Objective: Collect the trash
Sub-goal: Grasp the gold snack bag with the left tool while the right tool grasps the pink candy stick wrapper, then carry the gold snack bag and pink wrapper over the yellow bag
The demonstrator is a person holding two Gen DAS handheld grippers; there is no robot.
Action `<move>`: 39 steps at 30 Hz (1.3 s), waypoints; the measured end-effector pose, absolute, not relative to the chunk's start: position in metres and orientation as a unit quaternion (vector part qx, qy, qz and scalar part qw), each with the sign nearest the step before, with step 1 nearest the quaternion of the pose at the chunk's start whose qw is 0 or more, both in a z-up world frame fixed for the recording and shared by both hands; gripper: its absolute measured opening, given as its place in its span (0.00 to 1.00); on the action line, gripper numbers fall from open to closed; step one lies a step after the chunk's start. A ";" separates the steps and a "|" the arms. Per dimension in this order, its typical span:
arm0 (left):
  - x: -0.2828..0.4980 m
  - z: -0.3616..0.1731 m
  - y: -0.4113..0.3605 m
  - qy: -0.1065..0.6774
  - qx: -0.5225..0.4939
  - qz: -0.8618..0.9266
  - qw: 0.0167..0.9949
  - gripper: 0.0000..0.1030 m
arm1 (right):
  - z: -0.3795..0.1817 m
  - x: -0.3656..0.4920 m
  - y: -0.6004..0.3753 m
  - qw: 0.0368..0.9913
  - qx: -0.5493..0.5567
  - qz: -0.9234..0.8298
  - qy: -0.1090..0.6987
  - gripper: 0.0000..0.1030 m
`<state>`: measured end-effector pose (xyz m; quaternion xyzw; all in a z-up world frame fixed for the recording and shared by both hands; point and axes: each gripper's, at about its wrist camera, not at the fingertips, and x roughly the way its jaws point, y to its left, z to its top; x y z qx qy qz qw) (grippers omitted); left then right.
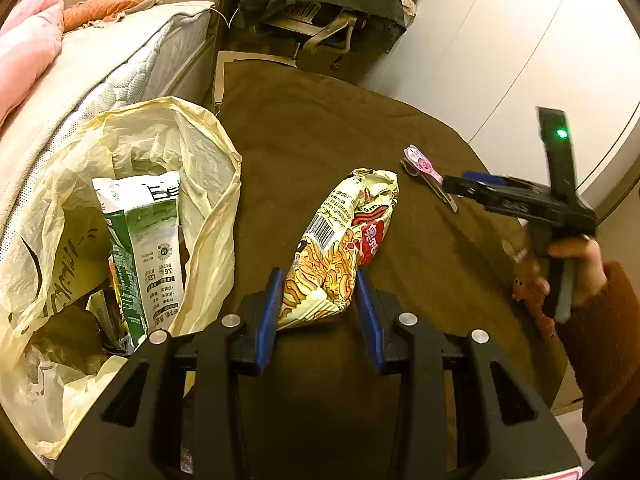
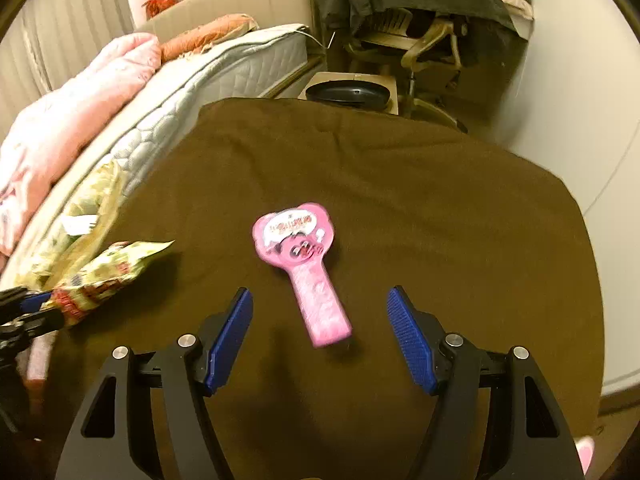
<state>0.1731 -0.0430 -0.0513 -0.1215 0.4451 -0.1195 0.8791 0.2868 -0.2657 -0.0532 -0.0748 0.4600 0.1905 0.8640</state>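
My left gripper [image 1: 318,292] is shut on the near end of a yellow noodle packet [image 1: 340,240], which lies on the brown cloth [image 1: 320,140]. An open pale yellow plastic bag [image 1: 120,208] stands to its left with a green and white carton [image 1: 144,248] and other wrappers inside. My right gripper [image 2: 320,320] is open just above a pink heart-topped package [image 2: 304,264], whose handle end lies between the fingers. The right gripper also shows in the left wrist view [image 1: 456,186], near the pink package [image 1: 424,166]. The noodle packet shows at the left of the right wrist view [image 2: 108,276].
A mattress [image 1: 120,60] with a pink blanket [image 1: 28,48] runs along the left. A chair draped with dark clothes [image 1: 328,4] stands beyond the cloth. A black round object [image 2: 348,94] sits past the far edge. A small brown toy [image 1: 532,292] lies by the right hand.
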 end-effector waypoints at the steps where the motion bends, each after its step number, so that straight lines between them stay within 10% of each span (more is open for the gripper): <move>1: 0.173 -0.051 -0.043 0.446 -0.121 -0.119 0.879 0.33 | -0.055 0.292 -0.264 0.863 -0.075 0.193 0.461 0.64; 5: 0.172 -0.050 -0.040 0.447 -0.120 -0.117 0.879 0.33 | -0.065 0.310 -0.251 0.857 -0.085 0.201 0.468 0.62; 8: 0.171 -0.048 -0.039 0.444 -0.119 -0.116 0.880 0.33 | -0.065 0.312 -0.248 0.856 -0.067 0.206 0.469 0.44; 39: 0.100 0.040 0.049 0.337 -0.083 -0.092 0.933 0.33 | 0.085 0.140 -0.151 0.925 -0.036 0.234 0.297 0.44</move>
